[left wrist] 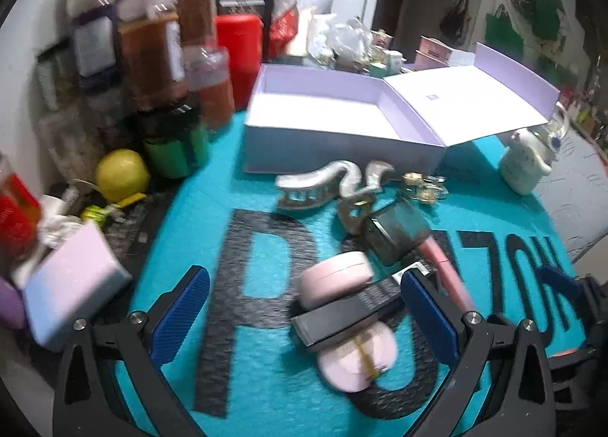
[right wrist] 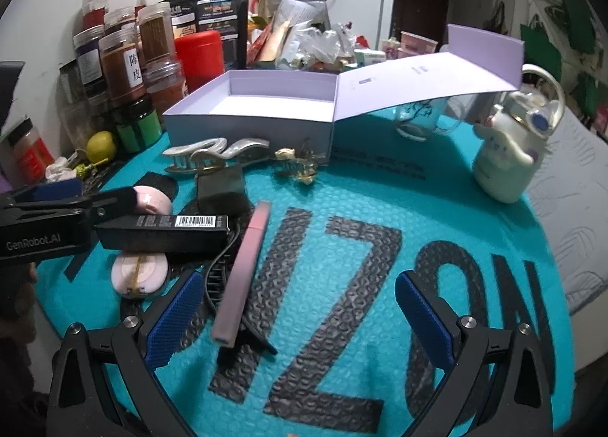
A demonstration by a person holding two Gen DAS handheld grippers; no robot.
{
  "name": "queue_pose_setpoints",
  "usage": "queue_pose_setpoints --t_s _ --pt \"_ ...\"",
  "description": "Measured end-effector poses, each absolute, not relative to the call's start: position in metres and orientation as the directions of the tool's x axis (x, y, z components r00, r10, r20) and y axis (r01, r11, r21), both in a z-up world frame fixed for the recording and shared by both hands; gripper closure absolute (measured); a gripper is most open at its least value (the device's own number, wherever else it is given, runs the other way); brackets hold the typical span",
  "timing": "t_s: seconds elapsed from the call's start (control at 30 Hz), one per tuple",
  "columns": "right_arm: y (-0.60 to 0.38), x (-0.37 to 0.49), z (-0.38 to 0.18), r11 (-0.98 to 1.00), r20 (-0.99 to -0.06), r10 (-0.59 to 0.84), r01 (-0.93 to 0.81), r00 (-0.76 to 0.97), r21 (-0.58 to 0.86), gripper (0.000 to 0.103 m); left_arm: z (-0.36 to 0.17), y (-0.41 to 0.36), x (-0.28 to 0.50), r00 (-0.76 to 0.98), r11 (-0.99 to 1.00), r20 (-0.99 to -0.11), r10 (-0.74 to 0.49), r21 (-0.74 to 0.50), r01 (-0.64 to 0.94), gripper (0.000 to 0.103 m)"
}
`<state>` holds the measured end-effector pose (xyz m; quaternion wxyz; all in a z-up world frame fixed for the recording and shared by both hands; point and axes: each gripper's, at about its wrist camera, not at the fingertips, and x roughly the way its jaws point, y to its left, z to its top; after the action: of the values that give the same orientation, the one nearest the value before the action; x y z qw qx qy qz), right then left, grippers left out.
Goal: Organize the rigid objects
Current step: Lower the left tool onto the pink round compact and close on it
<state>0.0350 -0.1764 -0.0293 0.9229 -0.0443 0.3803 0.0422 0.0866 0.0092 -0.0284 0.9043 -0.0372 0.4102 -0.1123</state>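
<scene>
An open lilac box (left wrist: 323,110) (right wrist: 250,110) stands at the back of the teal mat. In front of it lie a pearly hair claw (left wrist: 326,182) (right wrist: 205,154), a gold clip (right wrist: 298,165), a dark cube (right wrist: 222,190), a long black box with a barcode (left wrist: 349,313) (right wrist: 163,233), two pink round cases (left wrist: 336,277) (right wrist: 138,271) and a pink stick (right wrist: 243,273). My left gripper (left wrist: 304,307) is open, its jaws on either side of the black box and pink cases. My right gripper (right wrist: 296,319) is open and empty over the mat, right of the pink stick.
Spice jars (right wrist: 125,64), a red canister (right wrist: 199,53) and a lemon (left wrist: 121,174) crowd the back left. A white character bottle (right wrist: 509,159) and a glass cup (right wrist: 421,114) stand at the right. A pale pink box (left wrist: 72,281) lies at the left.
</scene>
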Motion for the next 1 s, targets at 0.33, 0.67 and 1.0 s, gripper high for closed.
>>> queue_pose_setpoints --t_s 0.33,0.67,1.0 --pt "-0.180 0.050 -0.041 0.992 -0.724 0.093 -0.127 0.683 0.007 0.000 -0.047 0.012 0.106 0.572 0.958 -0.769 -0.285 -0.240 0.155 0.032" --pt "-0.183 0.057 -0.049 0.993 -0.738 0.079 -0.120 0.670 -0.002 0.000 -0.052 0.027 0.110 0.596 0.979 -0.776 -0.205 -0.162 0.126 0.055" --pt "-0.181 0.059 -0.049 0.991 -0.739 0.084 -0.131 0.668 -0.005 0.000 -0.047 0.036 0.098 0.626 0.986 -0.762 -0.166 -0.111 0.126 0.055"
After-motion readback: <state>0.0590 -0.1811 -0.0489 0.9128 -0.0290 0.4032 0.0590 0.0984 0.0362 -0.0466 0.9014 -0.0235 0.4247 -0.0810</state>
